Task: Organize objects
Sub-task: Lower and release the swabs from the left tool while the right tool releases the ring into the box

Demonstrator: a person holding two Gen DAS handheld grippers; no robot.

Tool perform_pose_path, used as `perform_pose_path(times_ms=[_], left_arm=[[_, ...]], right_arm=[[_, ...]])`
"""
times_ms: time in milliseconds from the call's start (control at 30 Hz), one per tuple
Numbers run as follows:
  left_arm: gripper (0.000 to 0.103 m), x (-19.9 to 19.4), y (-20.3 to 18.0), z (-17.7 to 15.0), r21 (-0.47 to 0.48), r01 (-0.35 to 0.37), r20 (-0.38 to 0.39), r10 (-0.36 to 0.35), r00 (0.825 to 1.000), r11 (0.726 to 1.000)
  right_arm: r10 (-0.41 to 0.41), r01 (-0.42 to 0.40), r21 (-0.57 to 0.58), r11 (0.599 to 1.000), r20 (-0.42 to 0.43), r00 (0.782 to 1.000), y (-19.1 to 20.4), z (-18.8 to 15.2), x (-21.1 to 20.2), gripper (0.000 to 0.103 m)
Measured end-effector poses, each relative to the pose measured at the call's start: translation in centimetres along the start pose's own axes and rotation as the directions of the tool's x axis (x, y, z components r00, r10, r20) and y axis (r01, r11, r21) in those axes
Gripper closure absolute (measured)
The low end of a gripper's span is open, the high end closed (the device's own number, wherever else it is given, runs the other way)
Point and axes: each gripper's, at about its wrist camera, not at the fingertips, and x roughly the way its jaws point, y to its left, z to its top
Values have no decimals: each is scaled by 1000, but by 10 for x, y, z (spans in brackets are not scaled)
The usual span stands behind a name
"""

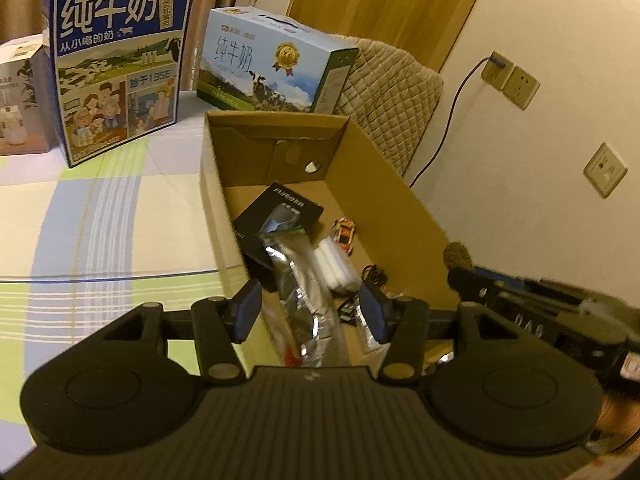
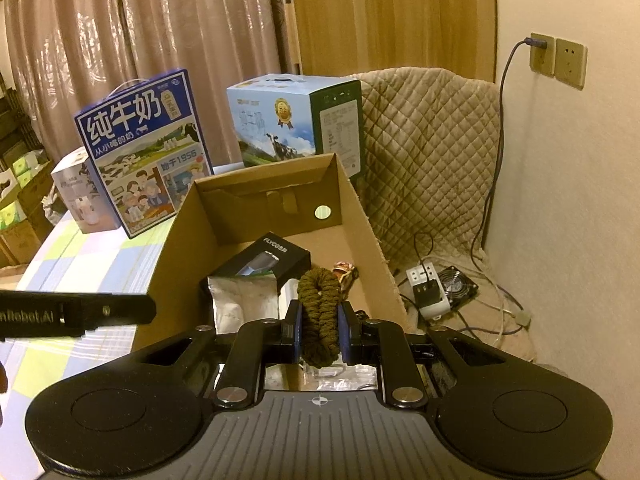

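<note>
An open cardboard box (image 1: 216, 200) (image 2: 180, 224) stands on a checked cloth. Inside lie a black FLYCO box (image 1: 280, 212) (image 2: 266, 260), a silver foil pouch (image 1: 296, 280) (image 2: 244, 300), a white roll (image 1: 336, 264) and a small toy car (image 1: 345, 230) (image 2: 346, 272). My left gripper (image 1: 310, 312) is open and empty above the box's near end. My right gripper (image 2: 320, 328) is shut on a brown fuzzy scrunchie (image 2: 320, 312), held over the box. The scrunchie also shows in the left wrist view (image 1: 458, 256), at the right gripper's tip.
Two milk cartons (image 1: 120, 68) (image 1: 276, 68) and a white carton (image 1: 20, 100) stand behind the box. A quilted cover (image 2: 428, 140) is at the right. A power strip (image 2: 426, 288), a fan (image 2: 456, 286) and cables lie on the floor by the wall.
</note>
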Motion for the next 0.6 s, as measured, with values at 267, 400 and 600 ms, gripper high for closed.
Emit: perform_pose_path(times_ms=[267,400,600], left_arm=[[52,-4,5,-9,5,-23,-11,23,1000,1000],[51,-5,6,-10,3,-21,-13,21,1000,1000],[47,-6,7,-11,-1,-23,-12,23,1000,1000]], right_arm=[[24,-24,7,1000,7,1000,8,5,-2,88],[31,-31,12,999,9,999,9,7,-2,88],[93,-93,25,995,17,996,11,12,4,72]])
